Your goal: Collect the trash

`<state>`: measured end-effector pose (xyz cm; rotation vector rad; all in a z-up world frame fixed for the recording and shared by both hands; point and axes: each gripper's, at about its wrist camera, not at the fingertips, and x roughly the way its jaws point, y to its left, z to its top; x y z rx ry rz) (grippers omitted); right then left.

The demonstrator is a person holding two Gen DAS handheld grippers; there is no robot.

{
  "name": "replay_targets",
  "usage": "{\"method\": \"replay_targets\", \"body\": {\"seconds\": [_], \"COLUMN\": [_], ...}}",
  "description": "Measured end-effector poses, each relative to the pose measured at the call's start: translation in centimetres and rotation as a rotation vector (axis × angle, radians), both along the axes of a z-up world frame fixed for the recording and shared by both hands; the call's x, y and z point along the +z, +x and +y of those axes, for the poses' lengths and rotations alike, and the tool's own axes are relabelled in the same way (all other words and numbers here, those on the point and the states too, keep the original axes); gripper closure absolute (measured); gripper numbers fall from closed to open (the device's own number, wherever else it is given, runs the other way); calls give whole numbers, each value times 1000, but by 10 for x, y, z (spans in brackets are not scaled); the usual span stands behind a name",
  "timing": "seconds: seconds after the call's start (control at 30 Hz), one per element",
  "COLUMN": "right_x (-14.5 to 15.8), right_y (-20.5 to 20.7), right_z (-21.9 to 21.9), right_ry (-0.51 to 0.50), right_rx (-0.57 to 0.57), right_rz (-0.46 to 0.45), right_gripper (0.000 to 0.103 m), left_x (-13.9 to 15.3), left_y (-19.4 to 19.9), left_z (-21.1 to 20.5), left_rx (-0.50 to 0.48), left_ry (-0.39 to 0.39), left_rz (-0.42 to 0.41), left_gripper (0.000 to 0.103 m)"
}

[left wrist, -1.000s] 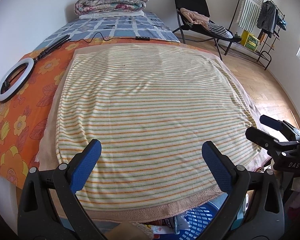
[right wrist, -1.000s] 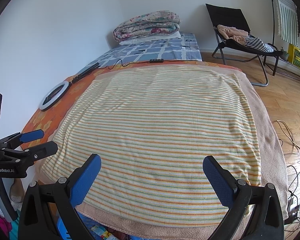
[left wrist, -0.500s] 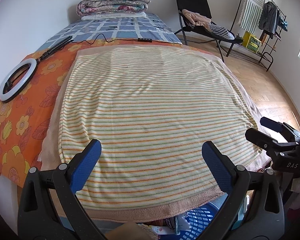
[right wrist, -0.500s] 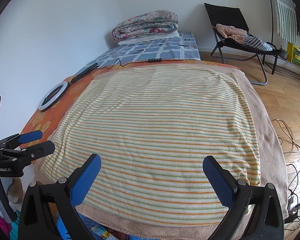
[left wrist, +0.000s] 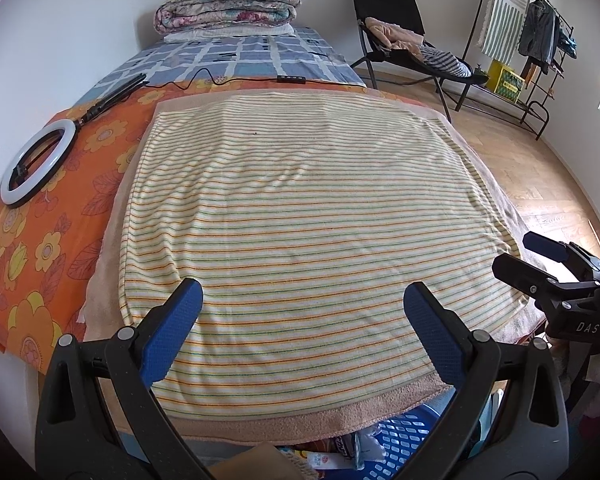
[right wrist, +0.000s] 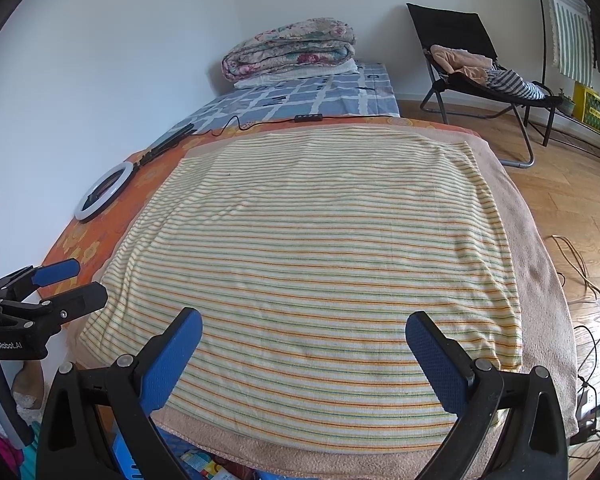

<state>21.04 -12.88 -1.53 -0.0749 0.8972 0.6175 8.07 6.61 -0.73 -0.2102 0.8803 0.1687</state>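
A striped towel [left wrist: 300,220] covers the bed, with no trash on it; both the left gripper [left wrist: 302,312] and right gripper [right wrist: 304,340] hover released, while the blue basket [left wrist: 400,440] lies below the near edge.

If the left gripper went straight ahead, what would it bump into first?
Probably the striped towel. The open left hand-held gripper looks out over it with nothing held, and nothing lies between. How high it hovers is hard to judge.
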Motion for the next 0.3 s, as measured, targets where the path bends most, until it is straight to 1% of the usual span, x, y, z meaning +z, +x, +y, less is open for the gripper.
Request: {"method": "replay_targets", "body": {"seconds": [0.3], "right_x": [0], "right_y": [0], "right_z": [0], "right_ry": [0], "right_rx": [-1], "right_rz": [0], "right_gripper": [0], "left_x": [-1], "left_y": [0], "left_z": [2], "left_rx": [5], "left_ry": [6], "left_rz": [0], "left_gripper": [1]}}
